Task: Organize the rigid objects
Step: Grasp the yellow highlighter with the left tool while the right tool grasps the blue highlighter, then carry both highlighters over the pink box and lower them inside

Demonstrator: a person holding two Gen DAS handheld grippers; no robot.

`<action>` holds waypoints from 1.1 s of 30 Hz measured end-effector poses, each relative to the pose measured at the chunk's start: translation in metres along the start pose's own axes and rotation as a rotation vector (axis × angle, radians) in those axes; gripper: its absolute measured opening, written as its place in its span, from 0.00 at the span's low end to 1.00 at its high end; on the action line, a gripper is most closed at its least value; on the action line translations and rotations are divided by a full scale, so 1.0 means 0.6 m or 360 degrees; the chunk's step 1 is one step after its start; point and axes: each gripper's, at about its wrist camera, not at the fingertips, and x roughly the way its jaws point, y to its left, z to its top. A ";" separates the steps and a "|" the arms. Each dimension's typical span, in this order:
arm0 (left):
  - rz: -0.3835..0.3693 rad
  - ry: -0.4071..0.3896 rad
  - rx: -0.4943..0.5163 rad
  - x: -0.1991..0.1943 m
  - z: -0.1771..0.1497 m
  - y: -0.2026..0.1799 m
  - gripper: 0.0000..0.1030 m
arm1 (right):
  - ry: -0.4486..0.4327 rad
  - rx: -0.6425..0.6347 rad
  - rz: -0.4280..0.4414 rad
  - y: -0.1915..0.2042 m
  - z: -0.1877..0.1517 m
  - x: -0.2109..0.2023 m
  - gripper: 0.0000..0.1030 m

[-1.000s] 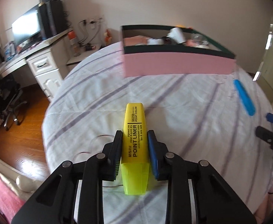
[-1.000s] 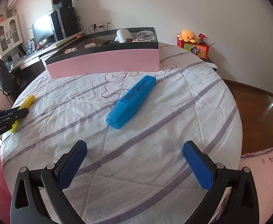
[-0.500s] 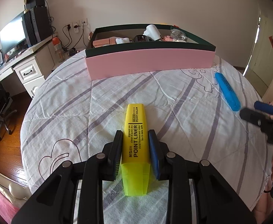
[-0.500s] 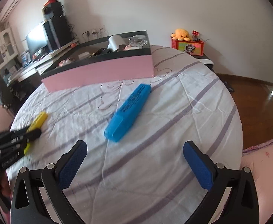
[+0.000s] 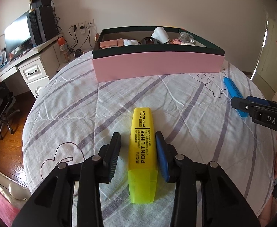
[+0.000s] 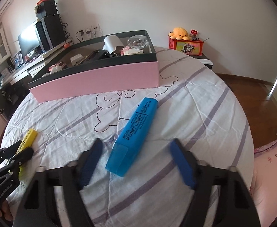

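A yellow highlighter (image 5: 142, 151) lies on the striped bedspread between the jaws of my left gripper (image 5: 137, 134). Those jaws are opening, and a gap shows at the left pad. A blue highlighter (image 6: 133, 134) lies aslant, its capped end between the jaws of my right gripper (image 6: 136, 141). These jaws are closing, and the pads stand apart from it. The pink box (image 5: 157, 64) with a dark rim stands at the far side and holds several small items. The left wrist view also catches the right gripper (image 5: 240, 102) over the blue highlighter (image 5: 233, 89).
The round bed drops off to wooden floor on every side. A desk with a monitor (image 5: 17, 36) stands far left. A red box with an orange plush (image 6: 185, 44) sits on a side table at the back right. A pink pillow (image 6: 271, 160) lies at right.
The left jaws have spread off the yellow highlighter, which now rests on the bedspread. The right gripper has come closer to the blue highlighter and its jaws have narrowed around it.
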 end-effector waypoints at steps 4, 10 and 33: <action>-0.0002 0.0002 0.0002 0.000 -0.001 0.001 0.38 | 0.0009 -0.0072 0.0034 0.000 -0.006 -0.005 0.28; -0.0011 0.0007 -0.0004 0.000 -0.002 0.004 0.41 | 0.0070 -0.0197 0.0181 0.000 -0.047 -0.047 0.27; -0.0037 -0.0027 0.0007 -0.001 -0.003 0.005 0.25 | -0.0003 -0.0288 0.0137 0.016 -0.038 -0.024 0.27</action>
